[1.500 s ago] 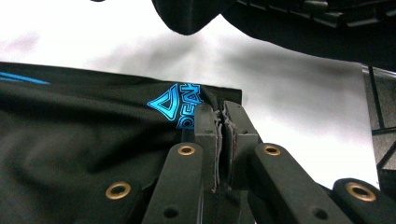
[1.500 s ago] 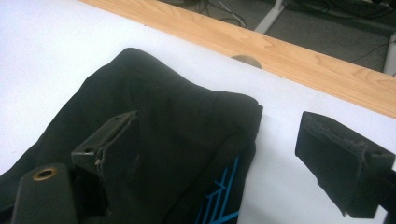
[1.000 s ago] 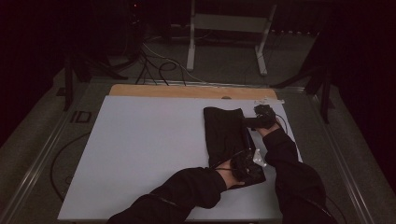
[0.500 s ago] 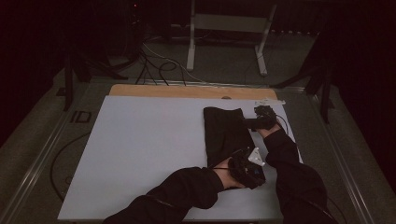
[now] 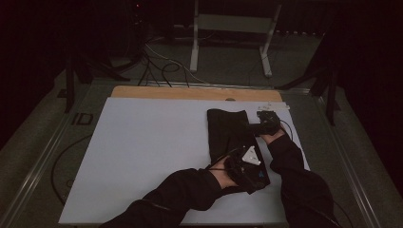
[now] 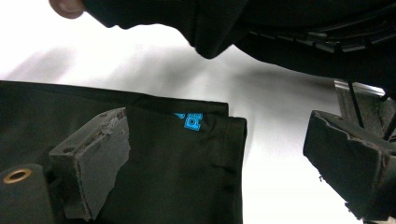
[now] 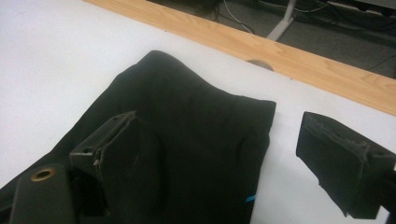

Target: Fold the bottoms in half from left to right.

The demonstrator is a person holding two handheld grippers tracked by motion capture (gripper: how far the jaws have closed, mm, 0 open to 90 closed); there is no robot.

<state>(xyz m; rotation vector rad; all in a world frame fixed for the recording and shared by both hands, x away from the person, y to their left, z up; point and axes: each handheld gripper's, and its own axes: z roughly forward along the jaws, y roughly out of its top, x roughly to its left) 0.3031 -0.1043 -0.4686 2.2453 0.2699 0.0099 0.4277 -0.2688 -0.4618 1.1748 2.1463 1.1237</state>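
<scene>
Since a second ago, the left gripper (image 5: 254,164) has slid slightly nearer the person along the near end of the folded black fabric garment (image 5: 228,130), while the right gripper (image 5: 263,124) has stayed at the garment's far right edge. Seen from the left gripper view, its jaws stand wide apart with nothing between them, one over the cloth near a small turquoise printed logo (image 6: 191,121), the other over bare table. Seen from the right gripper view, those jaws also gape empty, straddling the garment's edge. Underneath lies the white rectangular tabletop (image 5: 142,152), its light wooden strip (image 5: 180,92) along the far side.
</scene>
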